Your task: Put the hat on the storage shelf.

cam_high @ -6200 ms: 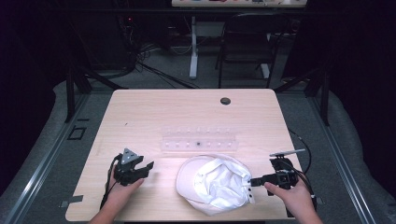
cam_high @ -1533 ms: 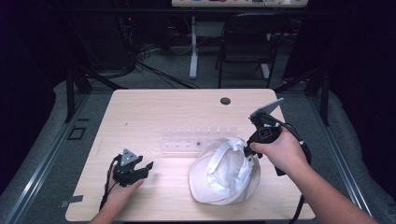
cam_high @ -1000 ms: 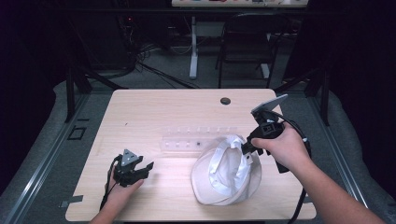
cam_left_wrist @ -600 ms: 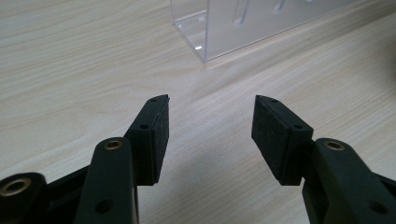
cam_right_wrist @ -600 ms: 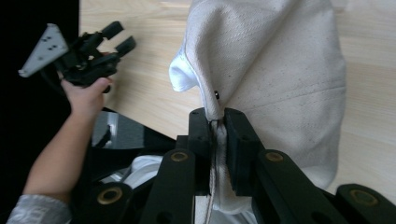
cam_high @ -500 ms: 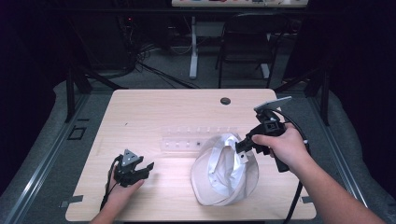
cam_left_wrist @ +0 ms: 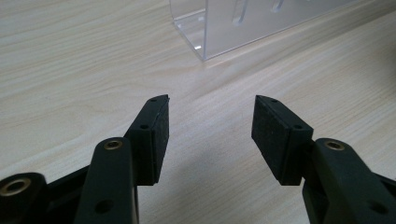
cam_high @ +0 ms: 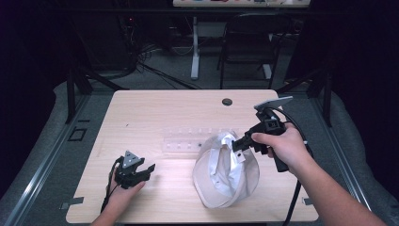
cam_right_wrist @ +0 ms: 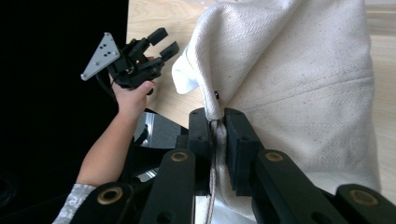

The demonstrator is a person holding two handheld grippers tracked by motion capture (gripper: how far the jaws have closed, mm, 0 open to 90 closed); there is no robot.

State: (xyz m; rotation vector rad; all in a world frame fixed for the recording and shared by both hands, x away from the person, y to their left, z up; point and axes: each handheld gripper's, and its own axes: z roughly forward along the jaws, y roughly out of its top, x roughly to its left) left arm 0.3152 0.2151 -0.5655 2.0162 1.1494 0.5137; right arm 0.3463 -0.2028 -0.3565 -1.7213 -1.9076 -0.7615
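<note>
high view: the wooden table (cam_high: 155,113) carries a white cloth cap (cam_high: 226,176) at its near right, lying with its hollow side showing and one edge lifted; the right gripper (cam_high: 239,143) is clamped on that raised edge, its hand (cam_high: 282,148) up off the tabletop; just beyond the cap, touching or nearly so, lies a clear acrylic rack (cam_high: 188,141) along the middle of the table; a small dark round hole (cam_high: 227,101) sits near the far edge; at the near left the left gripper (cam_high: 147,168) rests low on the wood, well apart from the cap, jaws spread with nothing between them; left gripper view: its two black pads (cam_left_wrist: 154,130) stand wide over bare wood, and the corner of the clear rack (cam_left_wrist: 219,28) lies beyond them; right gripper view: the jaws are squeezed narrow on a seamed fold of the cap (cam_right_wrist: 299,84), a small dark stud beside the grip; the other hand's gripper (cam_right_wrist: 159,46) shows far left, its jaws parted; no brand, label or writing can be read on anything
</note>
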